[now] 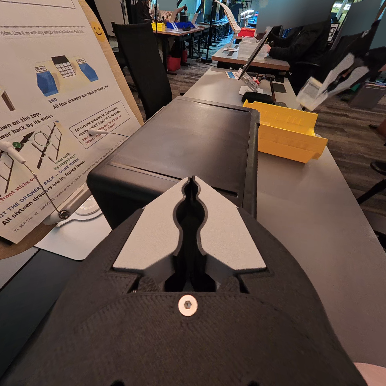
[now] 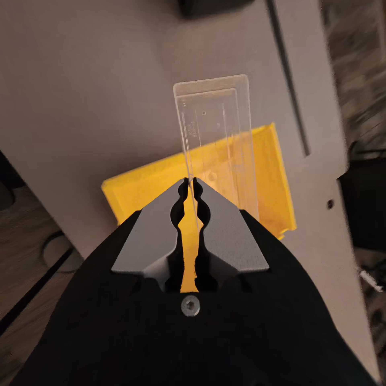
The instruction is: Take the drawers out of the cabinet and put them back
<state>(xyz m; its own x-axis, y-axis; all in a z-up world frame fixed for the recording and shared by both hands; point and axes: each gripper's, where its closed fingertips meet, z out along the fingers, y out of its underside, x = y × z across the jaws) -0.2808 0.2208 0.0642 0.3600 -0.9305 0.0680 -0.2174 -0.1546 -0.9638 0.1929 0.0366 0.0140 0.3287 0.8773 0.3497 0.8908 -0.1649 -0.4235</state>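
My left gripper (image 1: 191,178) is shut and empty, just over the near edge of the black cabinet's top (image 1: 183,140). My right gripper (image 2: 189,179) is shut on the side wall of a clear plastic drawer (image 2: 215,117) and holds it in the air above the yellow bin (image 2: 146,188). In the left wrist view the right gripper (image 1: 325,87) shows blurred at the upper right with the clear drawer (image 1: 309,94), above and beyond the yellow bin (image 1: 288,135). The cabinet's front and its drawers are hidden.
An instruction sheet on a stand (image 1: 52,104) rises left of the cabinet. The grey table (image 1: 302,208) runs to the right with its edge close by. A tablet on a stand (image 1: 250,69), a black chair (image 1: 142,62) and a seated person (image 1: 298,48) lie beyond. About 50 cm separates my left fingertips from my right.
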